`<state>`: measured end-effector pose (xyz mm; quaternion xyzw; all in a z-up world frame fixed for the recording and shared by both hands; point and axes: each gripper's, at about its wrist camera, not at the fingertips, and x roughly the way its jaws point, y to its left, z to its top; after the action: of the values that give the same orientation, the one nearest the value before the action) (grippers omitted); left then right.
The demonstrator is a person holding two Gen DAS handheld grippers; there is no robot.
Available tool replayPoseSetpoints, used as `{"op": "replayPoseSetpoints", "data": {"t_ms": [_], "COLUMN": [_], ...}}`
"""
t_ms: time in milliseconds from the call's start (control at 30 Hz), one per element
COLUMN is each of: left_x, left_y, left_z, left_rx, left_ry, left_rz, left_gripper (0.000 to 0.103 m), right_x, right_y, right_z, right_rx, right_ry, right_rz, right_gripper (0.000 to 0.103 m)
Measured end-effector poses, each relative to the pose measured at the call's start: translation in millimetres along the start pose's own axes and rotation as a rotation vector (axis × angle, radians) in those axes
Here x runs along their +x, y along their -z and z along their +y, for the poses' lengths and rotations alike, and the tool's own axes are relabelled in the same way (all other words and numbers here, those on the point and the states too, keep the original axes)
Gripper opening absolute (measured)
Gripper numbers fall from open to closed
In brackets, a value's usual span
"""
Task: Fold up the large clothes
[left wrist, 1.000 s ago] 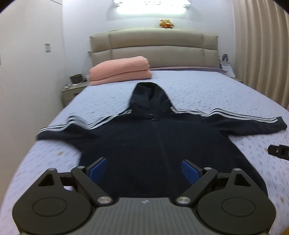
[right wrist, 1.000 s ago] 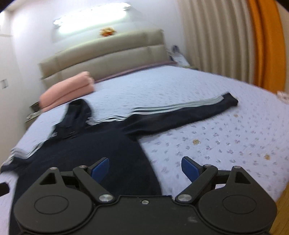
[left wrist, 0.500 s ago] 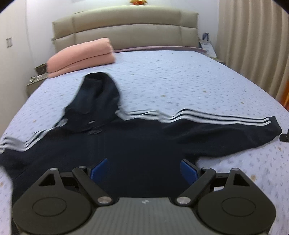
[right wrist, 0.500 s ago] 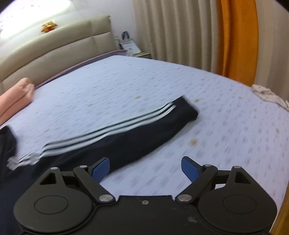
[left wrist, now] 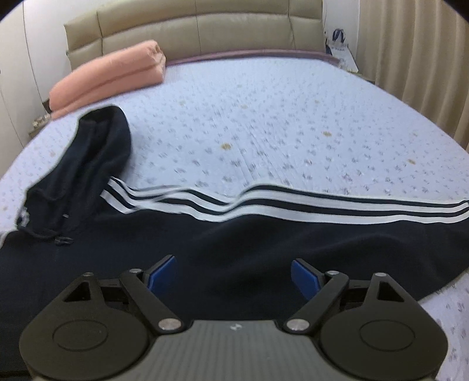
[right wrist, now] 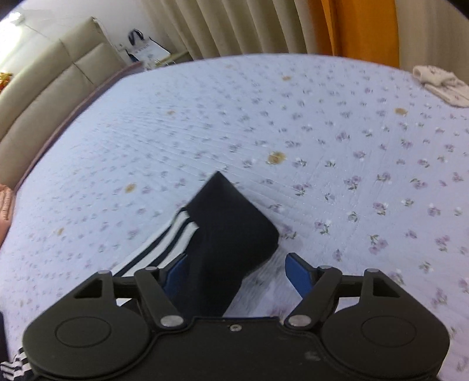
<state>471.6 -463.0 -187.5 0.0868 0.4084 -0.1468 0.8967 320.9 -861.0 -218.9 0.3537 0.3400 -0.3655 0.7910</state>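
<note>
A dark navy hoodie (left wrist: pixel 205 243) with white stripes along the sleeves lies flat on the bed, hood (left wrist: pixel 96 152) toward the headboard. My left gripper (left wrist: pixel 234 275) is open and empty, low over the hoodie's body by the right shoulder. The right sleeve (left wrist: pixel 351 211) stretches out to the right. In the right wrist view the sleeve's cuff (right wrist: pixel 231 231) lies between the open fingers of my right gripper (right wrist: pixel 234 272). The jaws stand wide apart, and whether they touch the cloth I cannot tell.
The bed has a pale floral sheet (left wrist: pixel 293 117). A folded pink blanket (left wrist: pixel 111 76) lies by the beige headboard (left wrist: pixel 190 32). Curtains (right wrist: pixel 263 26) hang on the right. A small light cloth (right wrist: pixel 439 82) lies at the bed's far right edge. A bag (left wrist: pixel 340 44) stands by the headboard.
Both grippers moved right and closer to the bed. The left went from the hoodie's middle toward its right shoulder. The right went out along the sleeve to the cuff.
</note>
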Motion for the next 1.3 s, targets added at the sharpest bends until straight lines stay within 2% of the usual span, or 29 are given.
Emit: {"op": "replayPoseSetpoints", "data": {"t_ms": [100, 133, 167, 200, 267, 367, 433, 533, 600, 667, 767, 933, 1100, 1300], "left_x": [21, 25, 31, 36, 43, 45, 47, 51, 48, 35, 9, -32, -68, -108], "left_y": [2, 2, 3, 3, 4, 3, 3, 3, 0, -2, -3, 8, 22, 44], "left_z": [-6, -9, -11, -14, -20, -25, -29, -34, -24, -6, 36, 139, 261, 399], "left_rx": [-0.007, -0.006, 0.0, 0.009, 0.028, 0.036, 0.049, 0.099, 0.074, 0.036, -0.012, -0.129, -0.228, -0.3], "left_ry": [0.01, 0.015, 0.024, 0.026, 0.02, 0.032, 0.047, 0.043, 0.075, 0.09, 0.071, -0.016, -0.139, -0.285], "left_rz": [0.036, 0.046, 0.061, 0.075, 0.093, 0.086, 0.093, 0.09, 0.095, 0.081, 0.03, -0.01, -0.002, -0.001], "left_gripper": [0.084, 0.083, 0.08, 0.078, 0.074, 0.069, 0.068, 0.071, 0.067, 0.065, 0.065, 0.065, 0.065, 0.065], "right_x": [14, 18, 20, 21, 12, -26, -44, -46, -43, -52, -77, -136, -183, -221], "right_y": [-1, -1, -1, -1, -1, 2, 8, 17, 22, 26, 38, 88, 162, 270], "right_z": [9, 16, 23, 29, 39, 53, 59, 67, 73, 84, 118, 195, 290, 413], "right_rx": [-0.034, -0.061, -0.103, -0.135, -0.188, -0.255, -0.295, -0.325, -0.332, -0.33, -0.363, -0.454, -0.529, -0.628], "right_ry": [0.01, 0.013, 0.005, -0.005, -0.021, -0.063, -0.057, -0.042, -0.018, -0.032, -0.077, -0.193, -0.333, -0.491], "right_rz": [-0.01, -0.02, -0.018, -0.023, -0.054, -0.154, -0.197, -0.169, -0.15, -0.157, -0.188, -0.231, -0.228, -0.182], "right_gripper": [0.075, 0.058, 0.046, 0.025, 0.023, 0.023, 0.023, 0.023, 0.023, 0.023, 0.023, 0.023, 0.023, 0.023]}}
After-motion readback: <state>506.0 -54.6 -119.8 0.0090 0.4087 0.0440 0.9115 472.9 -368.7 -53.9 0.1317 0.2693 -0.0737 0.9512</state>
